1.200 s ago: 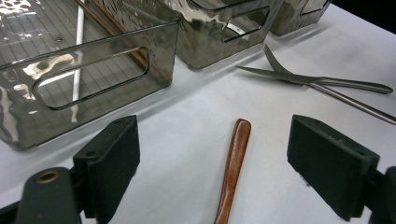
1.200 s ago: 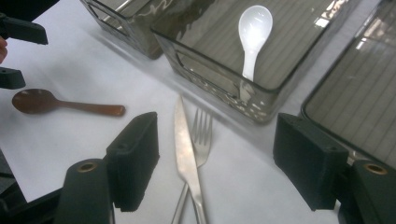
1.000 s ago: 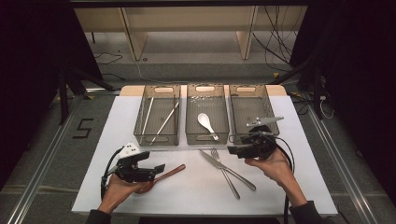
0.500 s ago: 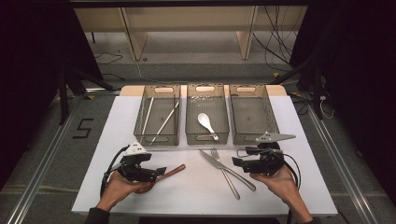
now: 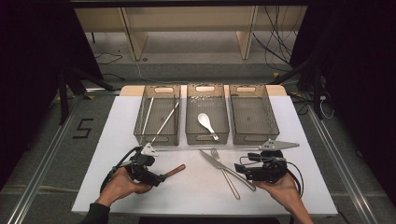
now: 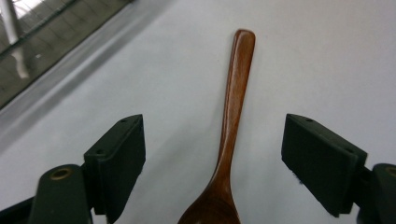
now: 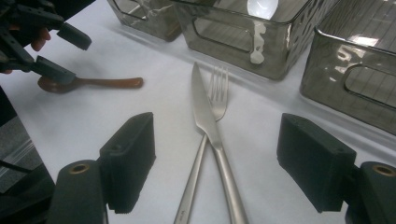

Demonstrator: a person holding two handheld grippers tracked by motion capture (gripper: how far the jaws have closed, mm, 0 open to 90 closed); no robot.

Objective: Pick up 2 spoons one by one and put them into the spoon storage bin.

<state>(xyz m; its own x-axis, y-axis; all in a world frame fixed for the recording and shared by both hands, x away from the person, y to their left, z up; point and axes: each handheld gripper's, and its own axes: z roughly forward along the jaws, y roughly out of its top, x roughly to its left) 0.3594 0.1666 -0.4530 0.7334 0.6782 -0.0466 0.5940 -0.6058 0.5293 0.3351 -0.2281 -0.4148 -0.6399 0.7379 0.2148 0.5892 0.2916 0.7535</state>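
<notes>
Left claw point(image 6: 212, 163) released, jaws just closing slightly astride wooden spoon point(image 6: 231, 121) without touching; right claw point(image 7: 215, 163) released over crossed knife point(image 7: 208, 121) and fork point(image 7: 215, 93) on desk point(image 5: 201, 186).

a reddish-brown wooden spoon point(image 6: 232, 116) lies on the plain white table cover point(image 5: 187, 186). the knife point(image 7: 205, 112) and fork point(image 7: 215, 93) are bright silver steel. 3 smoky grey see-through bins point(image 5: 254, 116) show a fine grid pattern; the middle bin point(image 5: 207, 135) holds a white spoon point(image 5: 205, 122). both grippers, left point(image 6: 212, 163) and right point(image 7: 215, 161), have matte black jaws.
</notes>
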